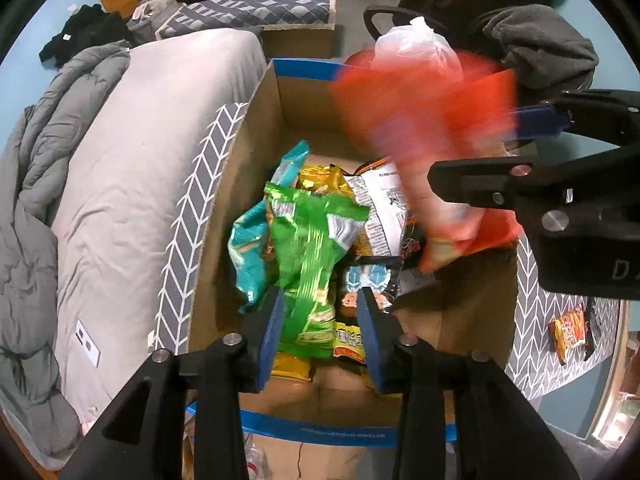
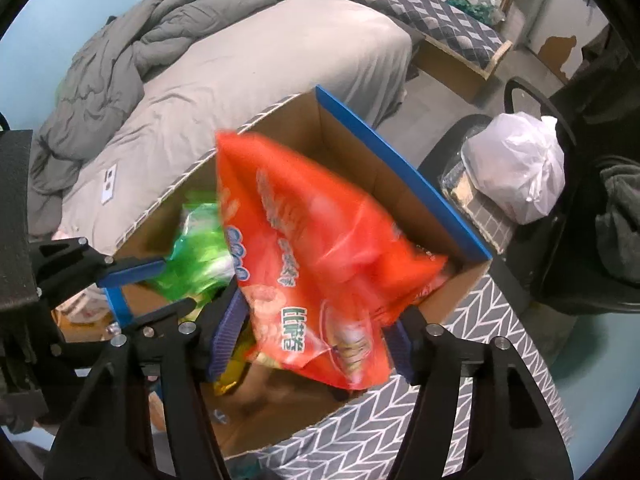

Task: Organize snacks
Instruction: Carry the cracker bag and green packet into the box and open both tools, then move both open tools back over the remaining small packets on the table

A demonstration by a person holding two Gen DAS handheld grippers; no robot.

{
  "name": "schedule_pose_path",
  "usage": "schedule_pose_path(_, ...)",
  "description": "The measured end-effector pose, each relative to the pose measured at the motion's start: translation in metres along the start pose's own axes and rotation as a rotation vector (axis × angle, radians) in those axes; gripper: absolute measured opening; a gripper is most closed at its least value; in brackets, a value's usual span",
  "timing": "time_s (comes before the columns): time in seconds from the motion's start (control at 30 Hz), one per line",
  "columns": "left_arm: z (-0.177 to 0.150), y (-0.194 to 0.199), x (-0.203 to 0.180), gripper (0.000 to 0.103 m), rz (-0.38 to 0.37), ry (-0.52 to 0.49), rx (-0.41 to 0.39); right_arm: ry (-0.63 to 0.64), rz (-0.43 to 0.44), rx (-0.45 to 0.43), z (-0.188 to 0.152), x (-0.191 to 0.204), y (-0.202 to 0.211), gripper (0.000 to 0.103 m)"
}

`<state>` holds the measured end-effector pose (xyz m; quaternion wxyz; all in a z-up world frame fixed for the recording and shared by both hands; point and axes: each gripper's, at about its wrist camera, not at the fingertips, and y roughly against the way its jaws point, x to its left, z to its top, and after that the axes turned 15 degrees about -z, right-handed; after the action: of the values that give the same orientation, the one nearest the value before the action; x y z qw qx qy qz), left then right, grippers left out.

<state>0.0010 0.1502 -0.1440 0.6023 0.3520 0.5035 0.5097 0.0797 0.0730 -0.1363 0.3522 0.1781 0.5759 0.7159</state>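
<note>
An open cardboard box [image 1: 260,120] with blue rim tape holds several snack bags. My left gripper [image 1: 322,332] is open over the box's near side, with a green snack bag [image 1: 308,240] lying between its fingers. A teal bag [image 1: 250,248] and a white-backed packet [image 1: 380,204] lie beside the green one. A red-orange snack bag [image 2: 312,264], blurred by motion, hangs over the box [image 2: 352,152] between the wide-apart fingers of my right gripper [image 2: 316,344]. The red bag [image 1: 436,152] and the right gripper also show in the left wrist view.
A bed with a grey sheet [image 1: 132,168] and rumpled duvet lies left of the box. A chair with a white plastic bag [image 2: 516,172] stands behind it. A herringbone cloth [image 2: 460,368] covers the surface under the box, with another snack packet [image 1: 568,332] on it.
</note>
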Motion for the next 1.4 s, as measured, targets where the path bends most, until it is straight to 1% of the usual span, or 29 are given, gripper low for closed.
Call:
schedule_pose_path(0.07,0.000,0.003,0.001,0.050,0.000,0.006,-0.010,-0.010,0.001,-0.004,0.000,-0.001,0.002,0.065)
schedule_pose_path(0.1,0.001,0.006,0.001,0.051,-0.001,0.009,-0.017,-0.018,0.002,-0.006,0.001,-0.002,0.002,0.065)
schedule_pose_path(0.23,0.002,0.012,-0.002,0.051,-0.004,0.011,-0.029,-0.045,-0.001,-0.010,-0.003,-0.011,0.007,0.065)
schedule_pose_path(0.43,0.004,0.022,-0.009,0.057,-0.007,-0.001,-0.054,-0.064,-0.032,-0.013,-0.012,-0.023,0.014,0.066)
schedule_pose_path(0.53,0.003,0.027,-0.017,0.057,-0.021,-0.002,-0.061,-0.083,-0.045,-0.008,-0.019,-0.031,0.018,0.069)
schedule_pose_path(0.7,0.003,0.033,-0.029,0.058,-0.045,0.004,-0.064,-0.116,-0.068,-0.007,-0.033,-0.044,0.025,0.070)
schedule_pose_path(0.87,0.003,0.037,-0.048,0.059,-0.067,-0.005,-0.065,-0.160,-0.086,-0.010,-0.048,-0.062,0.036,0.070)
schedule_pose_path(1.0,0.004,0.037,-0.065,0.066,-0.061,-0.033,-0.063,-0.198,-0.093,-0.007,-0.061,-0.075,0.044,0.070)
schedule_pose_path(1.07,0.005,0.037,-0.076,0.066,-0.062,-0.051,-0.062,-0.220,-0.093,-0.006,-0.068,-0.083,0.047,0.070)
schedule_pose_path(1.17,0.007,0.035,-0.087,0.071,-0.063,-0.068,-0.054,-0.250,-0.096,-0.003,-0.080,-0.093,0.050,0.070)
schedule_pose_path(1.4,0.007,0.024,-0.123,0.071,-0.082,-0.128,-0.029,-0.336,-0.116,0.030,-0.119,-0.125,0.053,0.070)
